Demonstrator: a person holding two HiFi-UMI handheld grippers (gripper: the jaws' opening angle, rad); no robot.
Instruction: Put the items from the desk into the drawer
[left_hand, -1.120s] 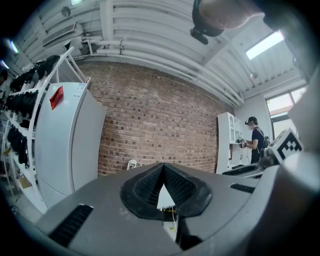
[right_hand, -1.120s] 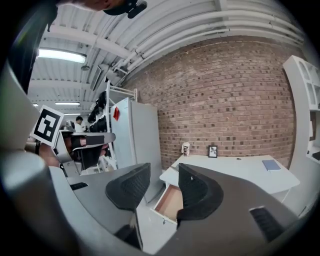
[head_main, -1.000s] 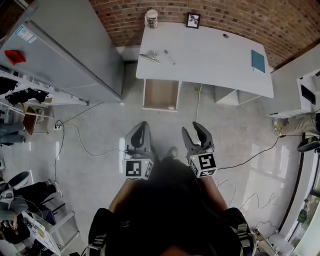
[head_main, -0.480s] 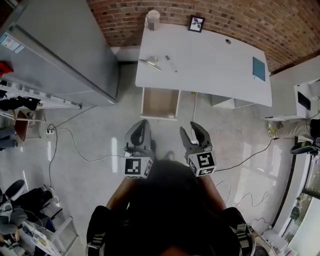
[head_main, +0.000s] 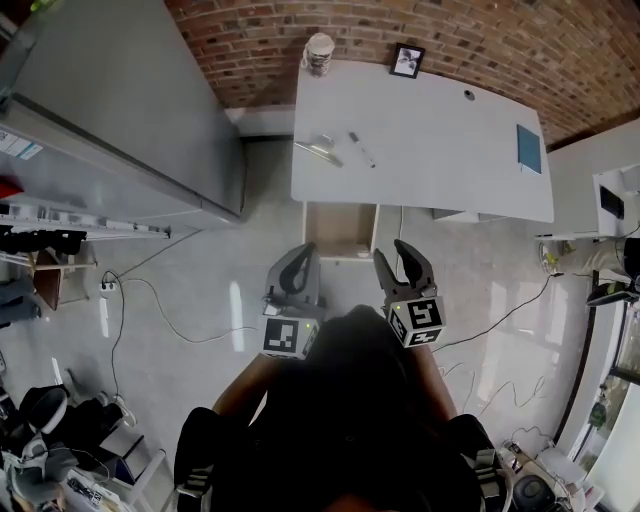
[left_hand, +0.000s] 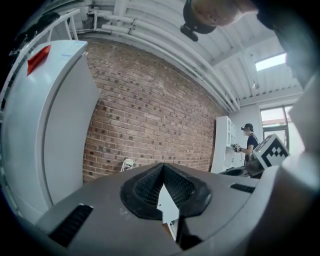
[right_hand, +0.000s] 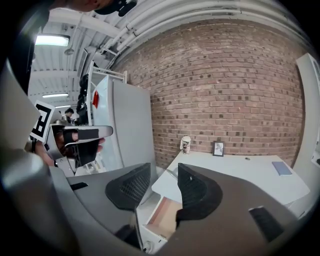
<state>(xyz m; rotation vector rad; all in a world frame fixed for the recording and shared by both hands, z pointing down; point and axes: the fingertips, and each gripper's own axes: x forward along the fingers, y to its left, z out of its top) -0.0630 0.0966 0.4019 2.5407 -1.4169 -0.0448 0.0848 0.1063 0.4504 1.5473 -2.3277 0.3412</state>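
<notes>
Left tongs (head_main: 303, 258): closed, pads pressed together, nothing held.
Right tongs (head_main: 394, 256): open, jaws apart, nothing between.
Both: side by side over the floor (head_main: 200, 290), short of the bench, tips toward it.
Bench (head_main: 450, 170): white, against the brick wall (head_main: 480, 35).
Bench, left part: metal implement (head_main: 322, 149) and pen (head_main: 361, 150), near each other, not touching.
Bench, right end: blue booklet (head_main: 528, 148), well apart from the rest.
Bench, back edge: jar (head_main: 319, 52) at the left corner; small picture frame (head_main: 407, 61) near it.
Drawer (head_main: 340, 228): pulled out under the bench's left part, wood-coloured inside, just ahead of the tongs.
Grey cabinet (head_main: 130, 120): left of the bench.
</notes>
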